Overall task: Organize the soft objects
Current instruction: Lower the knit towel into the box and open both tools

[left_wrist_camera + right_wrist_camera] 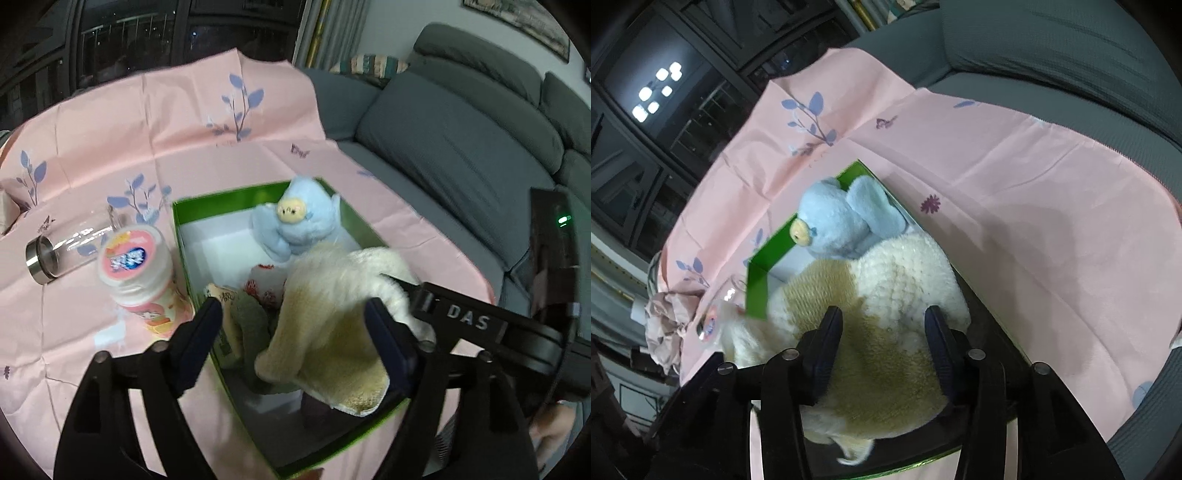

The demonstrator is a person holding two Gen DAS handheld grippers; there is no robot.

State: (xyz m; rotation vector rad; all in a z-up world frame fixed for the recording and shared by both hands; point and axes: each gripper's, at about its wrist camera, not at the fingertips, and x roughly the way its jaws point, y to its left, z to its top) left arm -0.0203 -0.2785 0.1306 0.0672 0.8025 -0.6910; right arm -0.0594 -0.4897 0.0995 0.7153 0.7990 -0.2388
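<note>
A green box [178, 236] stands on a pink cloth. In it lie a blue plush toy [299, 221], a red-and-white soft item [264, 286], a green cloth [255, 325] and a cream and tan plush [332, 325]. My left gripper [295, 325] is open over the box's near left wall, its fingers either side of the plush. In the right wrist view my right gripper [882, 332] is open, fingers astride the cream plush [897, 295], just above it. The blue toy [842, 221] lies beyond, by the box wall [757, 291].
A pink-labelled white jar [136, 277] stands just left of the box. A glass bottle [66, 254] with a steel cap lies further left. The pink tablecloth [147, 122] covers the table. A grey sofa [461, 129] is to the right. Crumpled paper [665, 321] lies at the table's left edge.
</note>
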